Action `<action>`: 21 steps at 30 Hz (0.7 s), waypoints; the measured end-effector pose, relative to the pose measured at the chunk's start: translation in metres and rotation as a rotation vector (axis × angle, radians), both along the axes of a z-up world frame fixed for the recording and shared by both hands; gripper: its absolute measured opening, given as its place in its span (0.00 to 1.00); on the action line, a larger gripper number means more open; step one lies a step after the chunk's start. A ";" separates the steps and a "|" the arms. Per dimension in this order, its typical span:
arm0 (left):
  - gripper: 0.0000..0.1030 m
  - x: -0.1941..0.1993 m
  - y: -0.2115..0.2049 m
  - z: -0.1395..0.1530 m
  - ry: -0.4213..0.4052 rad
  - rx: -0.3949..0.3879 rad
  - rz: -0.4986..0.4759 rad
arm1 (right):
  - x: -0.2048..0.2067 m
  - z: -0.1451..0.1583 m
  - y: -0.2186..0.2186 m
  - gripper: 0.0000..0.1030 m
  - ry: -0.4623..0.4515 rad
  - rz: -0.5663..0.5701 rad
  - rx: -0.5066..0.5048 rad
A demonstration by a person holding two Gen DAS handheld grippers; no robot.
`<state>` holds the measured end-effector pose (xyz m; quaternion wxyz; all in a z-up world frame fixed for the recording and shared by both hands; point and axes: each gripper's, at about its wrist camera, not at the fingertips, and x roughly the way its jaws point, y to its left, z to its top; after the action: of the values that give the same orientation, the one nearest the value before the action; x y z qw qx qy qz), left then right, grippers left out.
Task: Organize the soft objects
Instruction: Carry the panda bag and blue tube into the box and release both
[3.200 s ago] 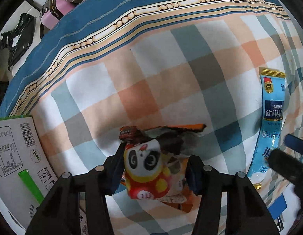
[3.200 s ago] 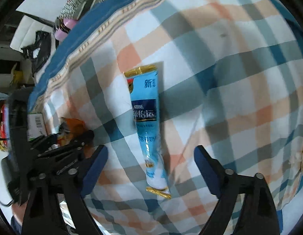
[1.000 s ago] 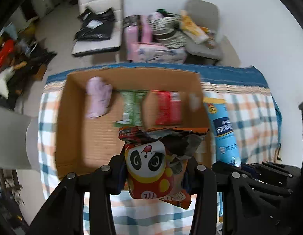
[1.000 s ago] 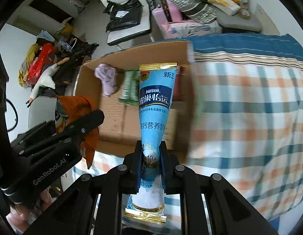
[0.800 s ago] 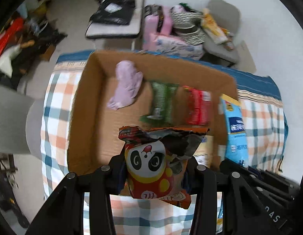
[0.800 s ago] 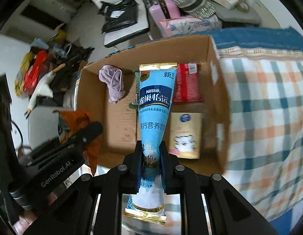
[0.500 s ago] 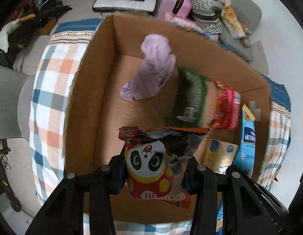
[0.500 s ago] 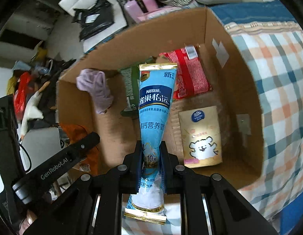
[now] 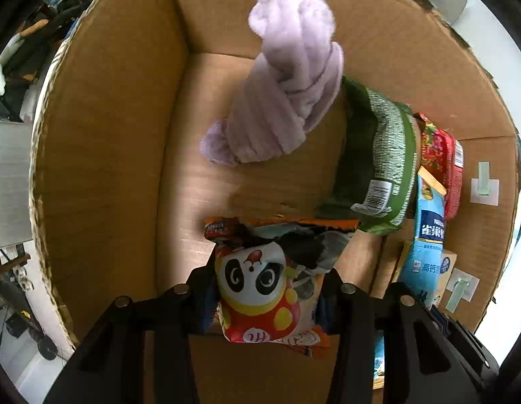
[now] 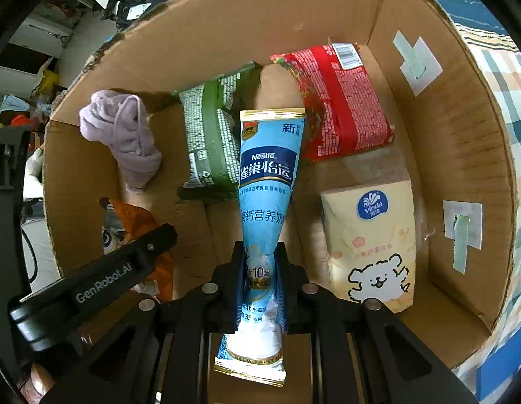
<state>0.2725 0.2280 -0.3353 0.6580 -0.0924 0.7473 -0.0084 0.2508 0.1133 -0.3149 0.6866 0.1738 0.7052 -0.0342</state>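
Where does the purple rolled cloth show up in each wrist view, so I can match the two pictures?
Left wrist: the purple cloth fills the upper centre, lying on the box floor against the far wall.
Right wrist: the same cloth sits at centre left, near the box's left wall.
Shared landmark: the green packet lies just to its right in both views.

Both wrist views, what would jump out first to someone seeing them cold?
The panda snack bag clamped in the left hand-held gripper fills the left view's bottom centre. In the right view, the blue Nestle sachet stands pinched in the right hand-held gripper. Behind both lies the cardboard box, with a lilac cloth at its far left.
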 end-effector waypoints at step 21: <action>0.90 -0.005 -0.004 0.078 -0.158 0.035 -0.025 | -0.002 0.050 -0.010 0.93 -0.086 0.144 -0.046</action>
<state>0.2676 0.2244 -0.2569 0.7162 -0.0707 0.6942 -0.0105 0.2485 0.1035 -0.2654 0.7206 0.1081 0.6849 0.0068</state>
